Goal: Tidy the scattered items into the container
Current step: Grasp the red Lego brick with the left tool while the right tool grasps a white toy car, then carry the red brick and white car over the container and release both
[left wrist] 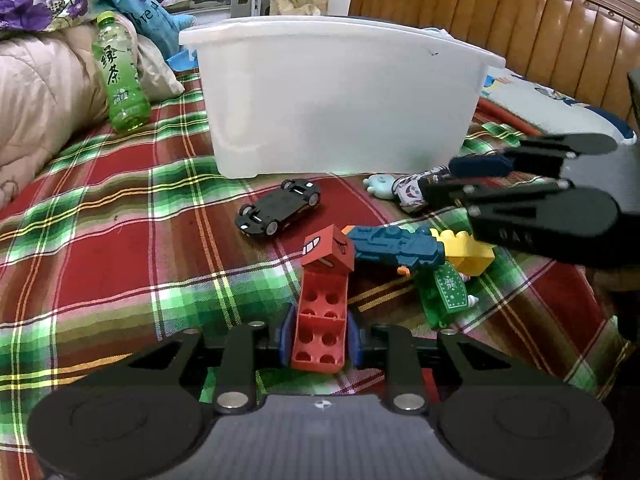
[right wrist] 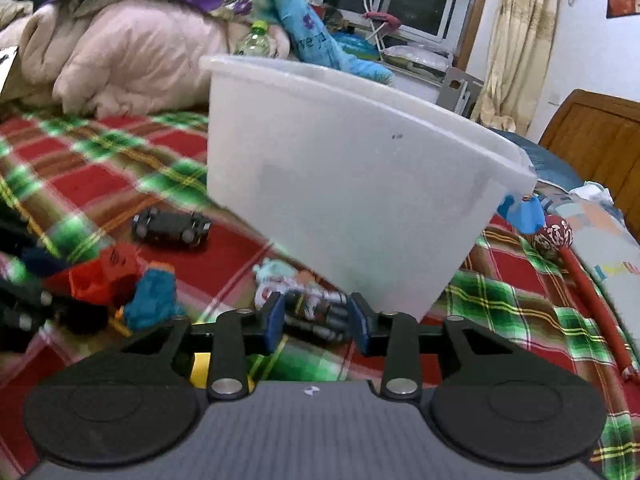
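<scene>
A white plastic bin (left wrist: 336,100) stands on the plaid bed; it also shows in the right wrist view (right wrist: 348,184). My left gripper (left wrist: 319,338) is shut on a red toy block (left wrist: 322,308) with a face on its far end. My right gripper (right wrist: 316,326) is open, its blue pads either side of a small doll figure (right wrist: 308,300), also visible in the left wrist view (left wrist: 408,190). An upturned black toy car (left wrist: 278,208), a blue toy gun (left wrist: 396,246), a yellow brick (left wrist: 466,250) and a green packet (left wrist: 444,296) lie in front of the bin.
A green tea bottle (left wrist: 120,80) leans on the quilt (left wrist: 36,92) at left. A wooden headboard (left wrist: 520,28) stands behind the bin. A red stick with a patterned ball (right wrist: 580,280) lies right of the bin.
</scene>
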